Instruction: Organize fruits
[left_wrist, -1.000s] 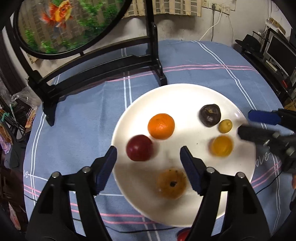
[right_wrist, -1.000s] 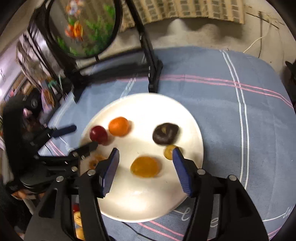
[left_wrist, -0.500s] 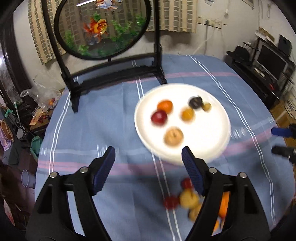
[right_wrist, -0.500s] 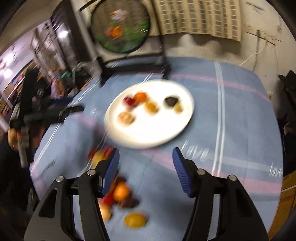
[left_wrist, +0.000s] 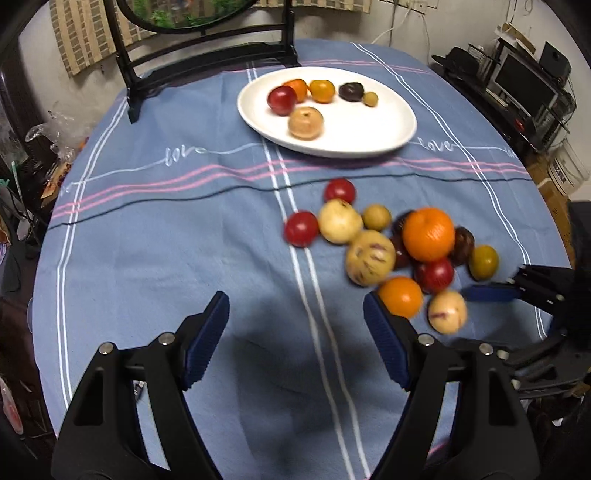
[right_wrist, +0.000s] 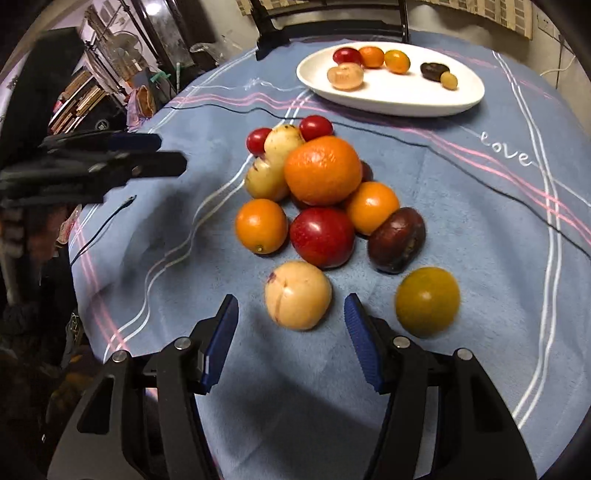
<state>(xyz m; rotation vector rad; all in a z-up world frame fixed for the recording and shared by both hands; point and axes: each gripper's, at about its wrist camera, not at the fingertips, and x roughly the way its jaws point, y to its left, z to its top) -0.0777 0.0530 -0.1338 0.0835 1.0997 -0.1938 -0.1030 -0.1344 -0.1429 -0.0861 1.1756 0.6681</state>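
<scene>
From the left wrist, the left claw (left_wrist: 295, 332) hangs over bare blue cloth near the tabletop (left_wrist: 166, 240)'s near edge, its jaws spread wide with nothing between them. A heap of loose fruit (left_wrist: 391, 247) lies just beyond its right finger, toward the tabletop's right side, topped by a big orange (left_wrist: 428, 233). Toward the far edge a white plate (left_wrist: 354, 136) carries six fruits along its far side. The right claw (left_wrist: 487, 293) pokes in from the right edge, beside the heap. From the right wrist, the right claw (right_wrist: 291, 332) stands open, empty, with a pale yellow fruit (right_wrist: 297, 294) lying on the cloth just ahead of the gap, touching neither pad. A greenish-yellow fruit (right_wrist: 427, 301) sits just off its right finger. The heap (right_wrist: 321, 192) rises behind, the plate (right_wrist: 391, 99) near the far edge, and the left claw (right_wrist: 147, 155) shows at the left.
</scene>
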